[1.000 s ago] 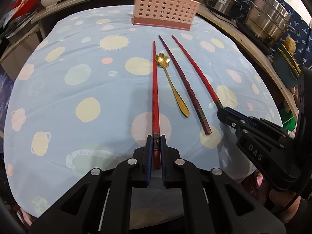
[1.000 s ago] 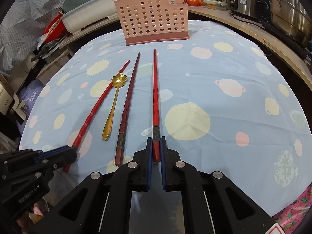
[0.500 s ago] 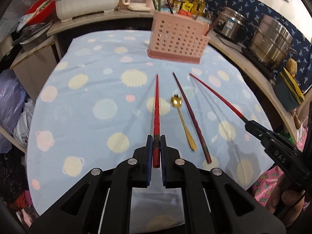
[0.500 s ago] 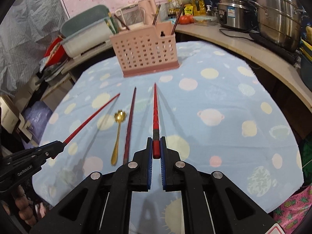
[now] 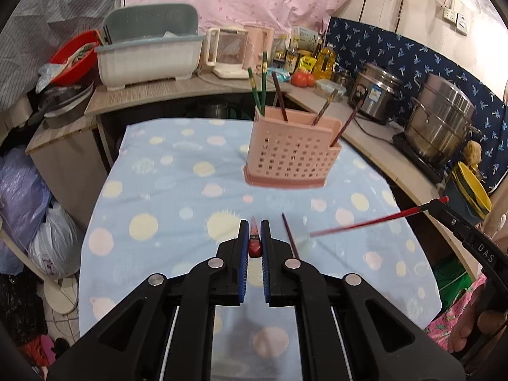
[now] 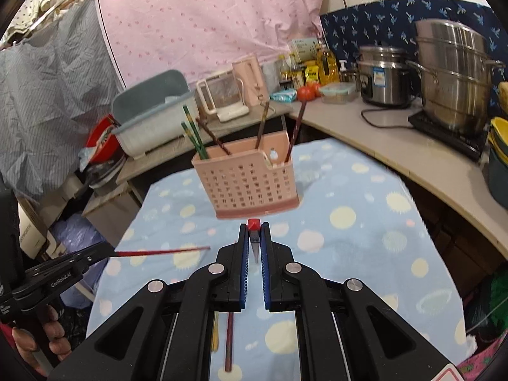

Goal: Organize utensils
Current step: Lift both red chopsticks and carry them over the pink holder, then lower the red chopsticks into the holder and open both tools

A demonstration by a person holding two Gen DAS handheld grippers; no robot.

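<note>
My left gripper [image 5: 254,227] is shut on a red chopstick [image 5: 254,247], held well above the spotted blue tablecloth [image 5: 165,197] and seen nearly end-on. My right gripper [image 6: 254,231] is shut on a second red chopstick [image 6: 254,223]. Each view shows the other gripper in the air with its chopstick sticking out: the right one [image 5: 439,204] and the left one [image 6: 106,250]. The pink perforated utensil basket [image 5: 292,155] [image 6: 247,184] stands ahead and holds several chopsticks. A dark chopstick [image 5: 289,238] [image 6: 229,343] and a gold spoon [image 6: 216,333] lie on the cloth.
A curved counter runs behind and to the right of the table, with a steel stockpot [image 5: 444,123], a rice cooker [image 5: 374,95], bottles, tomatoes, a clear jug [image 5: 227,50] and a grey dish rack [image 5: 149,54]. Plastic bags [image 5: 28,197] sit on the floor at left.
Both grippers have risen from the table, each lifting its red chopstick off the cloth. The views have tilted up, and the dark chopstick and spoon stayed on the table.
</note>
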